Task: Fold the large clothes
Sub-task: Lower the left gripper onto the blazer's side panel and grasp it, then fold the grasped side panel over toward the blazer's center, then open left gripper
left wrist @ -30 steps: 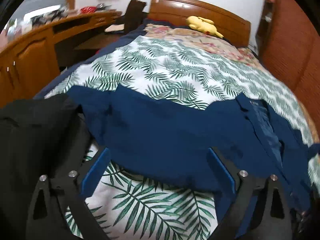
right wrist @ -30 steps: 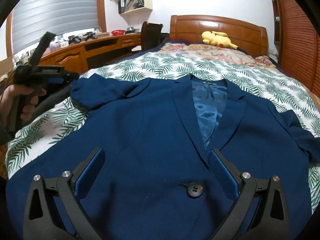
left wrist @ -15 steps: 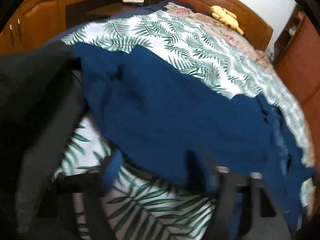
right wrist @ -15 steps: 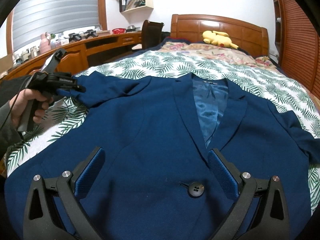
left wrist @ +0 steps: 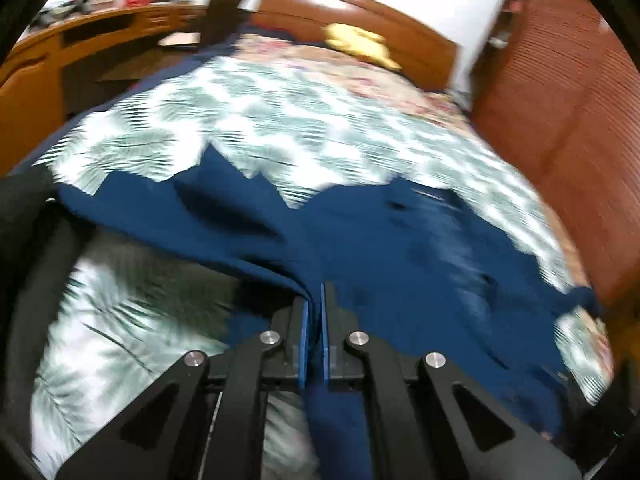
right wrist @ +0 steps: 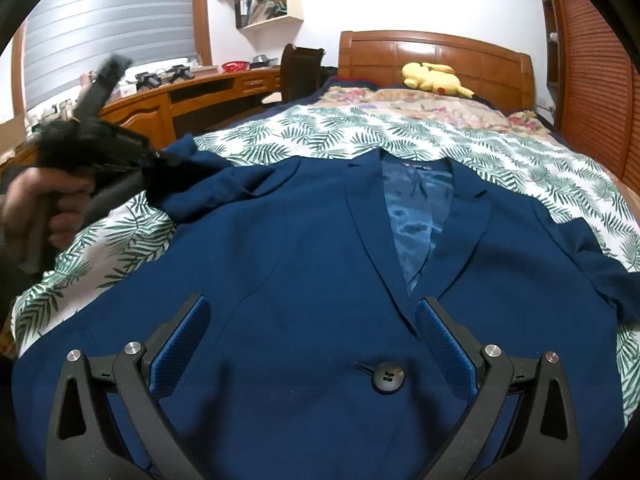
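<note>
My left gripper [left wrist: 315, 304] has snapped closed since a second ago, pinching the navy jacket's [right wrist: 304, 272] sleeve near the bed's left edge. My right gripper [right wrist: 312, 340] hangs wide, holding nothing.

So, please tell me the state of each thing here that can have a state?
Jacket: spread front up on the bed, buttoned, one sleeve lifted.
Button: fastened.
Left gripper: shut on the jacket sleeve.
Right gripper: open, above the jacket front, holding nothing.
Window blind: lowered.
Yellow plush toy: lying by the headboard.
</note>
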{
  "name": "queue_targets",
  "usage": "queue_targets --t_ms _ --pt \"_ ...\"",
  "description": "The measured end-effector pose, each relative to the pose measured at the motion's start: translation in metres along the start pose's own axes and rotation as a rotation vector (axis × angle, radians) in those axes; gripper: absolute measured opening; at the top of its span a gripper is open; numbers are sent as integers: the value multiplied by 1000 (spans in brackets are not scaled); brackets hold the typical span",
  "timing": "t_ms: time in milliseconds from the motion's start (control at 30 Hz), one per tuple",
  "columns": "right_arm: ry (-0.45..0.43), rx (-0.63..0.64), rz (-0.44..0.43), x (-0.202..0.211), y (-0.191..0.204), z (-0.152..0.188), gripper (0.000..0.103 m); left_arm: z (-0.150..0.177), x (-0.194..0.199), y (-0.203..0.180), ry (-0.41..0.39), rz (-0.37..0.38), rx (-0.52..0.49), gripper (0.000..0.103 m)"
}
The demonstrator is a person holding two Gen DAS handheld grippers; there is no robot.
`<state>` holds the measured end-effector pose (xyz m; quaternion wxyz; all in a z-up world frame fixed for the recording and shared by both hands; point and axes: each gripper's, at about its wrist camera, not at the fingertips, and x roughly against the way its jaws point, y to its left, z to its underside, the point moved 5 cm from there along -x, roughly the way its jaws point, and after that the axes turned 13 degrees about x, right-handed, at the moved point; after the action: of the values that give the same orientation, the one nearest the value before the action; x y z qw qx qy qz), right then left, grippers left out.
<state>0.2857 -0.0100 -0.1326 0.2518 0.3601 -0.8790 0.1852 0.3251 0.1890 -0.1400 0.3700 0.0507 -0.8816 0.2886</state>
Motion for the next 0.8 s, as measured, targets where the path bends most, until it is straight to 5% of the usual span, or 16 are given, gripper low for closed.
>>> queue_targets --t_ms 267,500,800 --pt "-4 2 1 2 1 0 103 23 24 -28 8 -52 -126 8" --pt "2 5 2 1 1 0 103 29 48 -9 -25 -81 -174 27" --pt "12 10 3 -2 3 0 103 1 35 51 -73 -230 -127 43"
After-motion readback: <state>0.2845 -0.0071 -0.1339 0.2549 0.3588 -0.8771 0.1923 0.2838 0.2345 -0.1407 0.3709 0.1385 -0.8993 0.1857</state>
